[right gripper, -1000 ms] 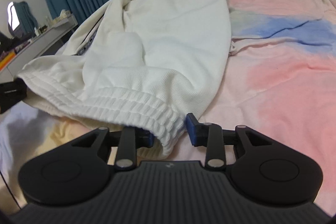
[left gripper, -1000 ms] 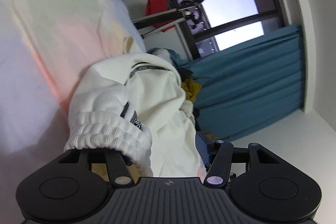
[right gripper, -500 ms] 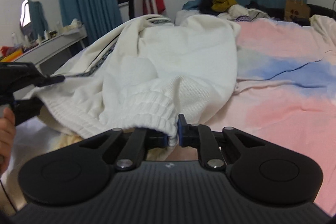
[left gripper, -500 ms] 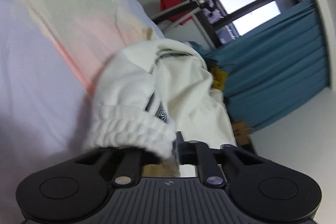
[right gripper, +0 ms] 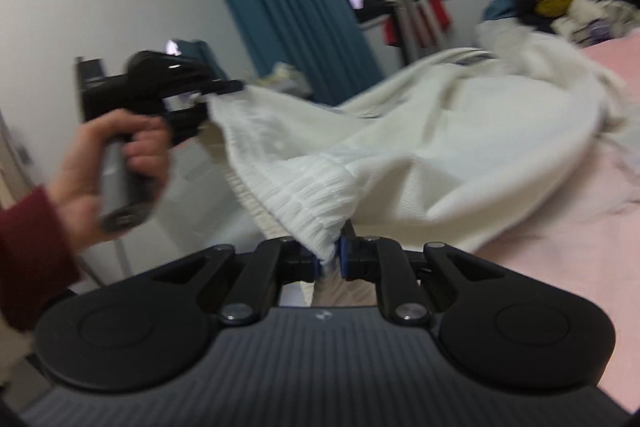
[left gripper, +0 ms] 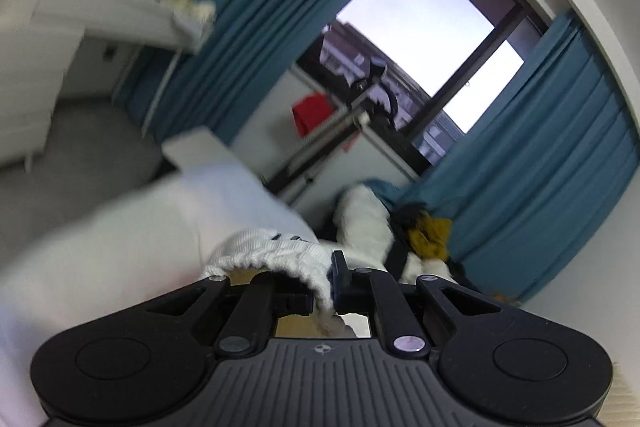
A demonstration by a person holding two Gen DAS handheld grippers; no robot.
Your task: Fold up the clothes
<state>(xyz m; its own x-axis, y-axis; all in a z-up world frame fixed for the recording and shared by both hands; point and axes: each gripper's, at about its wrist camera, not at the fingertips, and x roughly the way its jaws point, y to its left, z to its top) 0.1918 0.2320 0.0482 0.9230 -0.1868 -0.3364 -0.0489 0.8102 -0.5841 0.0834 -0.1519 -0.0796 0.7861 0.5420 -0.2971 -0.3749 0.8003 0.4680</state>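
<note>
We held the white garment (right gripper: 420, 155) up by its ribbed hem.
Left gripper (left gripper: 334, 287) and right gripper (right gripper: 329, 259) each had fingers clamped on a hem corner, spreading it; the rest trailed onto the bed (right gripper: 560, 267).

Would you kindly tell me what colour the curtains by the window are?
Teal blue curtains, plain with no pattern; the left wrist view shows them best.

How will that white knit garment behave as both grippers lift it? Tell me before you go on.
Probably floppy: the white garment sags between the left gripper and right gripper, its far end trailing on the bed. Likely fairly heavy, being thick knit. The bunched ribbed hem should resist slipping.
</note>
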